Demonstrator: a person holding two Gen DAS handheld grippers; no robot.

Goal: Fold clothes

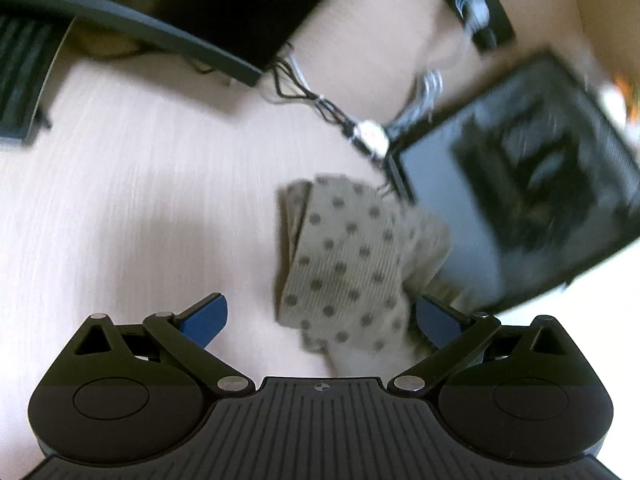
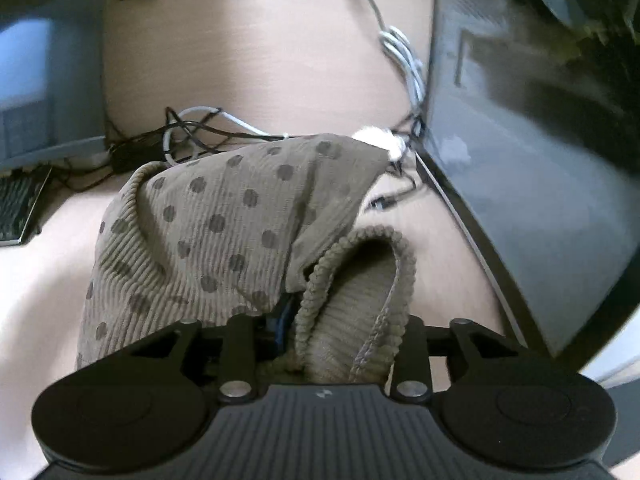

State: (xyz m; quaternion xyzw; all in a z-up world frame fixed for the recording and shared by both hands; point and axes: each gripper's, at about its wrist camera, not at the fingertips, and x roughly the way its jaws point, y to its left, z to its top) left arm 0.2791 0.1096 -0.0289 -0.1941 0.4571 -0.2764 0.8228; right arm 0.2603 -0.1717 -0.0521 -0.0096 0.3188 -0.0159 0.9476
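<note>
A beige ribbed garment with grey polka dots (image 1: pixel 344 260) lies bunched on the pale wooden table (image 1: pixel 140 200). My left gripper (image 1: pixel 322 316) is open, its blue pads (image 1: pixel 206 318) spread wide, with the near end of the cloth between them but untouched. In the right wrist view the same garment (image 2: pixel 224 232) drapes over my right gripper (image 2: pixel 286 316), which is shut on a fold of it. A ribbed cuff or hem (image 2: pixel 360 280) curls up right beside the fingers, which the cloth mostly hides.
A dark computer case (image 1: pixel 528 184) stands right of the garment, also seen in the right view (image 2: pixel 540 160). Tangled cables (image 2: pixel 192 132) and a white connector (image 1: pixel 370 136) lie behind the cloth. A monitor base (image 1: pixel 140 28) and keyboard (image 1: pixel 20 80) sit at the back left.
</note>
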